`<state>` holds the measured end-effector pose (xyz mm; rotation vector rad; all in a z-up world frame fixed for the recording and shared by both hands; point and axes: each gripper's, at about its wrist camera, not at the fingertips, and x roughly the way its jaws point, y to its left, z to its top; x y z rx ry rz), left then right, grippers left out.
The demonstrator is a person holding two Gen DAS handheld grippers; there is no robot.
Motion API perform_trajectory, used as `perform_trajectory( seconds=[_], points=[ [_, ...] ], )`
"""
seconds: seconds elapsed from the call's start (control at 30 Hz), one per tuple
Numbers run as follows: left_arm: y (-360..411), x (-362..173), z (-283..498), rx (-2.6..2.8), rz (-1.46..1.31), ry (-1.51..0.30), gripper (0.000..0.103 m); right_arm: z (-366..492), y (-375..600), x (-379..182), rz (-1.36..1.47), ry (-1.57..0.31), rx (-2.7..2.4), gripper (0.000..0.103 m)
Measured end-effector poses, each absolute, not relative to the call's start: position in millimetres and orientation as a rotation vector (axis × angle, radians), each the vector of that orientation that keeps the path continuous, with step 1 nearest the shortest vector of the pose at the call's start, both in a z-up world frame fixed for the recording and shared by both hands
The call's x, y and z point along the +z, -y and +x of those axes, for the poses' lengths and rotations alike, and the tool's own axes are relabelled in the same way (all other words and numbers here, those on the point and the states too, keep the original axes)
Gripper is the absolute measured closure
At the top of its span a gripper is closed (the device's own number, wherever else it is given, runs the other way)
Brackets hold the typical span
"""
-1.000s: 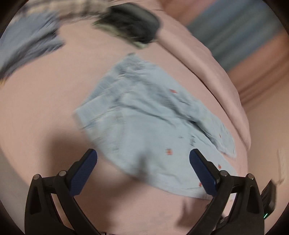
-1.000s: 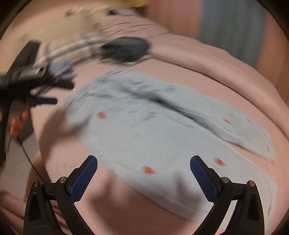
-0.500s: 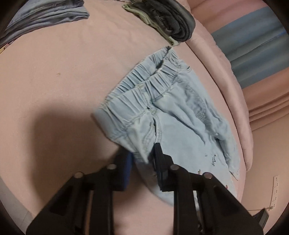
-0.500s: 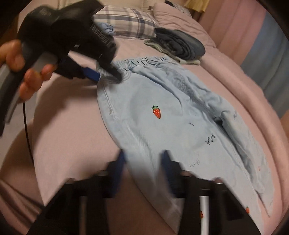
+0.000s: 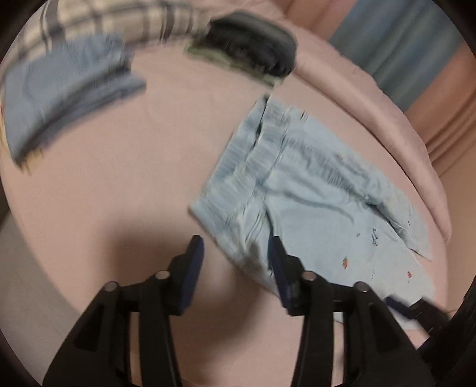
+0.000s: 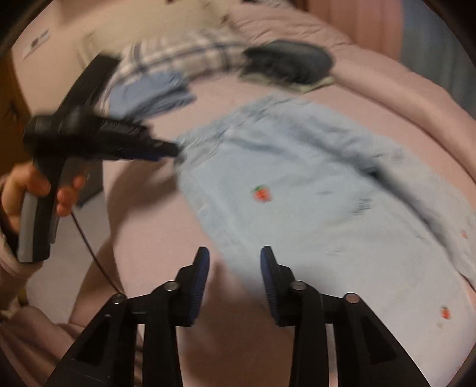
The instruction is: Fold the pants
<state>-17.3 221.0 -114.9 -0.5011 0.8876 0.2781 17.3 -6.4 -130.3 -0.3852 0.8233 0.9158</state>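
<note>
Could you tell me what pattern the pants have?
Light blue pants with small red strawberries, clearest in the right wrist view.

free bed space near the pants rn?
Bare pink sheet lies between the light-blue strawberry-print pants, the folded blue garment and the dark folded pile. Crowded: the plaid pillow end.

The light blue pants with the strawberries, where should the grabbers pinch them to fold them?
Probably pinch the light blue pants at the near edge: the left gripper at the bunched elastic waistband corner, the right gripper further down the leg's side edge. Come in low from the near side, since the fabric lies flat and that edge faces the open jaws.
</note>
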Motion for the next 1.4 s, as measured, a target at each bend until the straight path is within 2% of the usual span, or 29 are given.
perform_trajectory(
  seconds=[0.17, 0.3, 0.33, 0.47, 0.5, 0.6, 0.67, 0.73, 0.9, 1.1, 1.23, 1.4],
  points=[
    [-185, -111, 24, 0.135, -0.367, -0.876, 0.052, 59, 48, -126, -0.351, -0.849, 0.671, 0.062],
    [-152, -143, 48, 0.058, -0.241, -0.987, 0.052, 65, 70, -149, -0.392, -0.939, 0.597, 0.062],
    [-143, -156, 46, 0.04, -0.196, -1.041, 0.052, 61, 75, -157, -0.424, -0.973, 0.59, 0.062],
    [-126, -164, 16, -0.05, 0.009, -0.999, 0.047, 32, 105, -162, -0.433, -1.0, 0.642, 0.062],
    [-128, -162, 13, -0.07, 0.011, -1.003, 0.047, 31, 113, -161, -0.415, -1.044, 0.669, 0.058],
    [-141, -152, 18, -0.108, -0.043, -1.022, 0.043, 40, 121, -155, -0.395, -1.103, 0.724, 0.057],
    [-149, -137, 30, -0.095, -0.067, -0.99, 0.033, 51, 128, -152, -0.366, -1.088, 0.707, 0.052],
    [-156, -123, 55, -0.074, -0.072, -0.939, 0.03, 74, 129, -142, -0.319, -1.036, 0.688, 0.05],
    [-176, -110, 130, -0.039, -0.083, -0.907, 0.029, 150, 114, -115, -0.197, -0.923, 0.69, 0.05],
    [-217, -108, 207, 0.002, -0.036, -0.914, 0.029, 253, 65, -99, -0.278, -0.849, 0.631, 0.046],
    [-251, -126, 245, -0.078, -0.086, -1.032, 0.029, 310, 41, -116, -0.355, -0.966, 0.65, 0.044],
    [-276, -147, 257, -0.2, -0.133, -1.135, 0.029, 339, 38, -150, -0.486, -1.131, 0.718, 0.043]
  ],
)
